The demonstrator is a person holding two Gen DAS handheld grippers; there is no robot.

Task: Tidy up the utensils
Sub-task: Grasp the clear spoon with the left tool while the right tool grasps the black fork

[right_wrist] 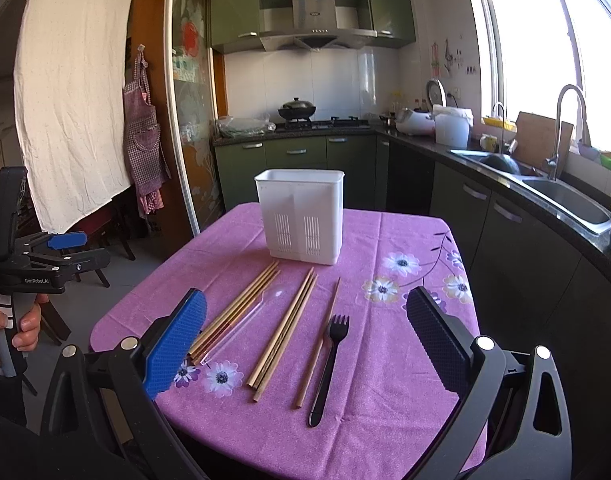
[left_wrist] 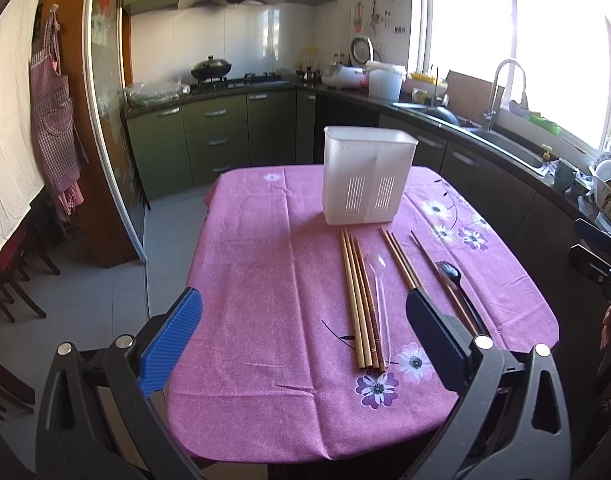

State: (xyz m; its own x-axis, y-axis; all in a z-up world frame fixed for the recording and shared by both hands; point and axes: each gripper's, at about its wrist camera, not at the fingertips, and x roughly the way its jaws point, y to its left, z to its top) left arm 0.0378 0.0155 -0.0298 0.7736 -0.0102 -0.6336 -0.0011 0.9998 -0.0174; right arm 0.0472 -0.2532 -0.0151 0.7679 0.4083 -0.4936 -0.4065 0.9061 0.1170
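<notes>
We hold both grippers above the near edge of the desk (right_wrist: 405,360); left gripper (left_wrist: 305,320) jaws apart, right gripper (right_wrist: 305,332) jaws apart, both empty. White utensil holder (right_wrist: 301,216) stands upright at 12 o'clock. Toward 6 o'clock of it lie chopsticks (right_wrist: 283,332), a clear spoon (right_wrist: 245,324) at 8 o'clock, a black fork (right_wrist: 329,360) at 5 o'clock.
</notes>
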